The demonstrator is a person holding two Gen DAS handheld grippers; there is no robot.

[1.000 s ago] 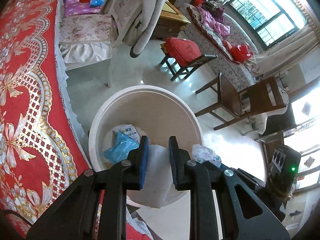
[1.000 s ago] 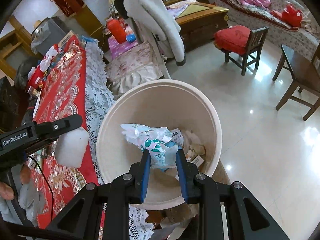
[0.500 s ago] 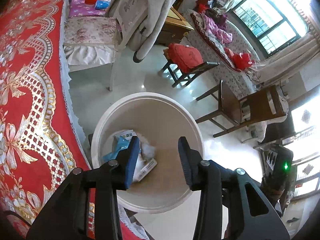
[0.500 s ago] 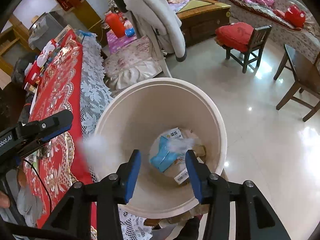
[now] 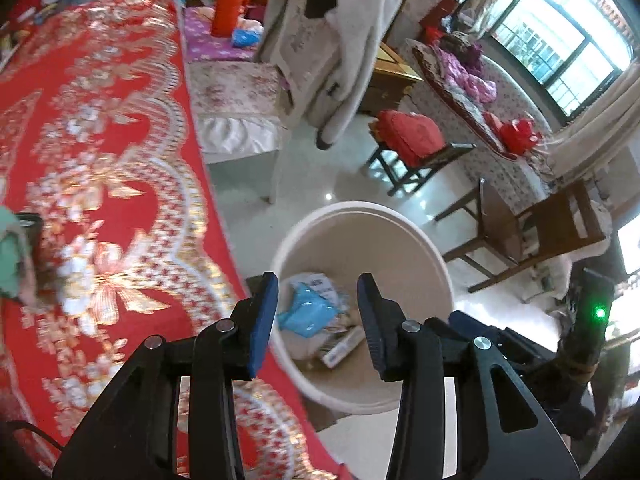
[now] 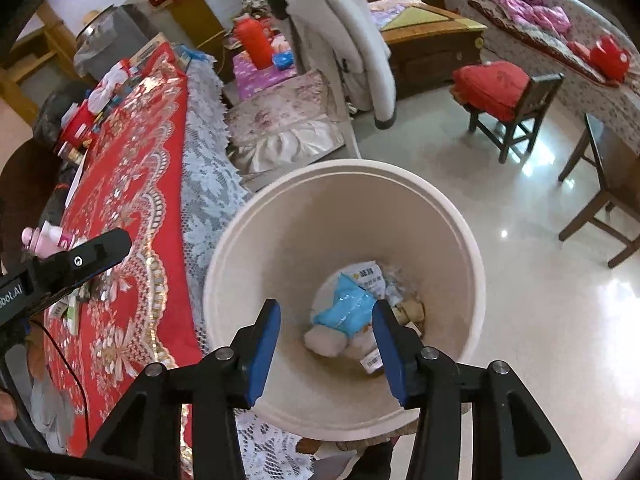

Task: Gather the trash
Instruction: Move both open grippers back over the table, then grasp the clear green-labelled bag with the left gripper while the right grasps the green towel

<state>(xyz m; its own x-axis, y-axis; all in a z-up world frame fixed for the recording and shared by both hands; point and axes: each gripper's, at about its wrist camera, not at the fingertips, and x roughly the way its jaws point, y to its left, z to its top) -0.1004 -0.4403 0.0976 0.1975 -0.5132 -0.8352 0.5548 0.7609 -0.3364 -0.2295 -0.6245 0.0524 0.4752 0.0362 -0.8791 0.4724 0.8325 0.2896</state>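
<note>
Cream bin point(image 6: 460, 216) beside red tablecloth point(image 6: 132, 184) holds blue wrapper point(image 6: 346, 310); left gripper point(image 5: 316, 312) and right gripper point(image 6: 326, 336) gape empty above.

Bright window point(image 5: 560, 36) daylight; floor point(image 6: 532, 292) glare; tablecloth point(image 5: 100, 160) motion-blurred; fisheye edges.

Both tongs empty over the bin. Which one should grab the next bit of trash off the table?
Left, probably. The left tongs, open, already sit by the red tablecloth near the pink bottle. The right tongs, also open, point down into the trash bin.
</note>
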